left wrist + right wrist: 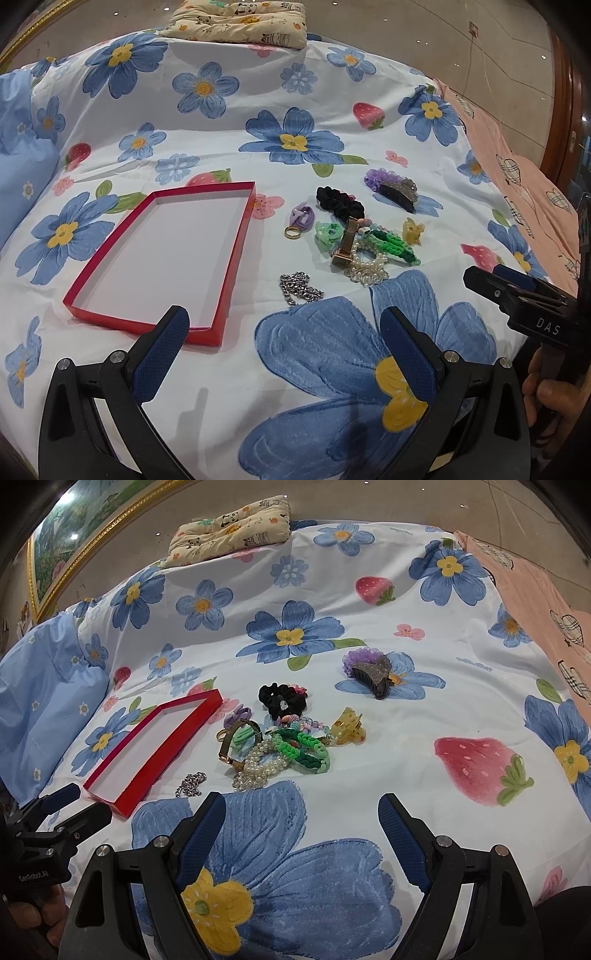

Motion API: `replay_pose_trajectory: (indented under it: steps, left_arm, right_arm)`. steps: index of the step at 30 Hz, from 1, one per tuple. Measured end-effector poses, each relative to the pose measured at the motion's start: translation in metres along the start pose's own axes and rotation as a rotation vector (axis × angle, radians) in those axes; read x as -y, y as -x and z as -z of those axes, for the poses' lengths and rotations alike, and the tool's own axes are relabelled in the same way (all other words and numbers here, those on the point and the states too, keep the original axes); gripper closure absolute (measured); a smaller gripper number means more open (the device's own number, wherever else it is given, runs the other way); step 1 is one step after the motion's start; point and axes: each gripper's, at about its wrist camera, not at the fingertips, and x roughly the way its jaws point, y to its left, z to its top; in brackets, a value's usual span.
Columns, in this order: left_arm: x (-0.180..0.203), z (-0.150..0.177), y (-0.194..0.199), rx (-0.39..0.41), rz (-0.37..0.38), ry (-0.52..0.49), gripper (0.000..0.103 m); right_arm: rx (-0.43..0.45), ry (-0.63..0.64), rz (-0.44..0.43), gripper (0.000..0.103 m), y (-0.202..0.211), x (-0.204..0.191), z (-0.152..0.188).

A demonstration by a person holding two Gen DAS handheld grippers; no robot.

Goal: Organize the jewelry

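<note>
Left wrist view: the left gripper (284,321) is seen at six o'clock with its blue-padded fingers (162,354) spread wide and nothing between them, above a white bedsheet printed with blue flowers and strawberries (207,125). At four o'clock the right gripper (495,286) is seen from the side, and its jaws are shown spread wide and empty in the right wrist view (301,805); a hand (550,395) is glimpsed below it.

Just beyond the left finger, at ten o'clock, a shallow red cardboard tray with a white floor (236,254) lies empty on the bed. A silver metal chain (299,288) is heaped at twelve o'clock, near the tray's right wall. Farther at one o'clock the jewelry is piled: a white pearl bracelet (365,266) touched by a rose-gold mesh watch band (345,243) and a green braided bracelet (395,245). A mint plastic coil tie (327,232), a gold ring (291,232) and a lilac coil tie (303,216) lie to their left, a small yellow claw clip (413,229) to their right. Beyond these a black fabric scrunchie (338,201) is found, and farther still a dark glittered hair claw (400,192) resting against a purple frilled scrunchie (376,176).

At the far edge, at twelve o'clock, a cream quilted pillow with panda prints (240,24) is set; a pink blanket (517,162) runs along two o'clock.
</note>
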Motion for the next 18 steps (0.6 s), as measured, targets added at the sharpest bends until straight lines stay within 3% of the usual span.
replay_pose_trajectory:
  steps: [18]
  left_arm:
    - [-0.0002,0.0001,0.0008,0.001,0.001,-0.001,0.0]
  right_arm:
    - [-0.007,-0.001,-0.006,0.016,-0.0015,-0.0017,0.0007]
